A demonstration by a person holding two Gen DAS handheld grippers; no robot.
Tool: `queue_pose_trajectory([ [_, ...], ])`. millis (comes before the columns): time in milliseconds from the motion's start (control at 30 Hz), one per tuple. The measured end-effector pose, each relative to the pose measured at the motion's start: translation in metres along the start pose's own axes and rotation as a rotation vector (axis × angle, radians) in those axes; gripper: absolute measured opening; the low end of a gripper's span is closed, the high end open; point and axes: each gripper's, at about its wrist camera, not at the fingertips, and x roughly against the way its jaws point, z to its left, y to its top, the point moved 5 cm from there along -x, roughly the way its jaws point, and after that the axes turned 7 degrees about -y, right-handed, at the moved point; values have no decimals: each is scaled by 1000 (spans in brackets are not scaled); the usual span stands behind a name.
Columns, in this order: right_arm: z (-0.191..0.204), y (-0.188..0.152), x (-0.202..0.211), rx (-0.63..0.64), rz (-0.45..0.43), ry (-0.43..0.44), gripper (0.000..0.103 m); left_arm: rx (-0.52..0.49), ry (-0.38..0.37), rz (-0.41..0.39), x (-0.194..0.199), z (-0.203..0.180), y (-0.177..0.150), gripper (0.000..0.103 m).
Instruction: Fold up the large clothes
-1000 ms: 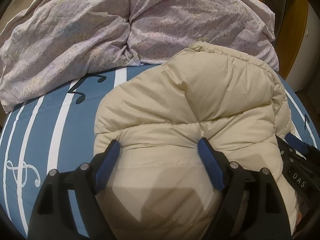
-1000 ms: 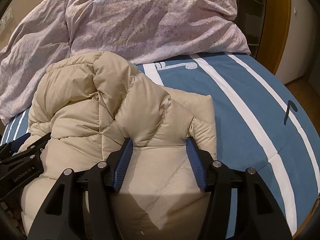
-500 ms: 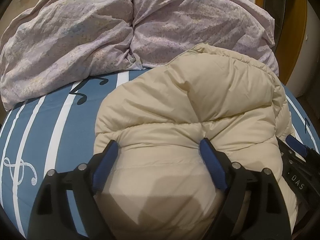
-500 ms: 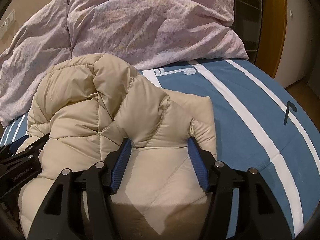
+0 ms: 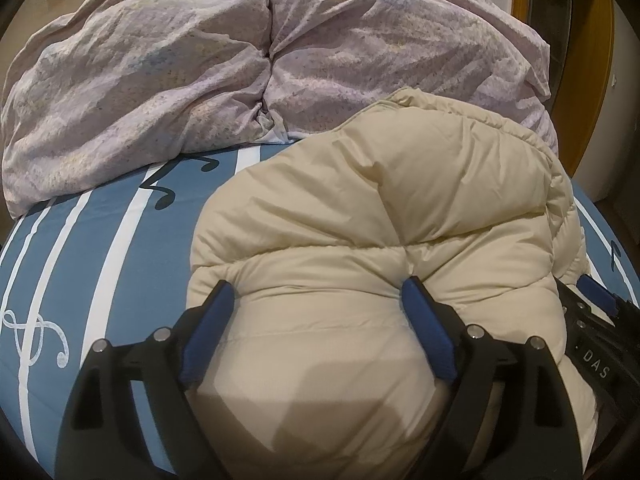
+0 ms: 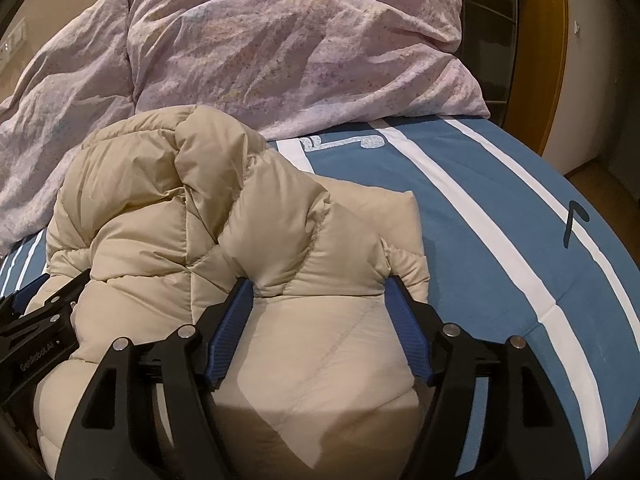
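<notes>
Left wrist view: your left gripper (image 5: pixel 316 292) straddled the puffy cream quilted down jacket (image 5: pixel 380 220) on the blue striped bedsheet (image 5: pixel 100 240) — jaws wide, pads apparently not squeezing it.

Right wrist view: your right gripper (image 6: pixel 318 288) sat equally near — jaws opening around the jacket's folded edge, bulk lying ahead-left.

A bed (image 5: pixel 120 216) is covered by a blue sheet (image 6: pixel 480 200) printed with white stripes and musical notes. A bulky cream puffer jacket (image 5: pixel 360 240) is heaped on the near part of the sheet. Two crumpled, pale lilac patterned pillows (image 5: pixel 160 60) are laid side by side along the far end, touching each other.
</notes>
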Motion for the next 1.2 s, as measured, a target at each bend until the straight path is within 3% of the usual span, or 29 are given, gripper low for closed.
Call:
queue_pose_trajectory([
  [1200,5,1,-11,-8,37,2,72,33,10,-3,-8,4,1,90],
])
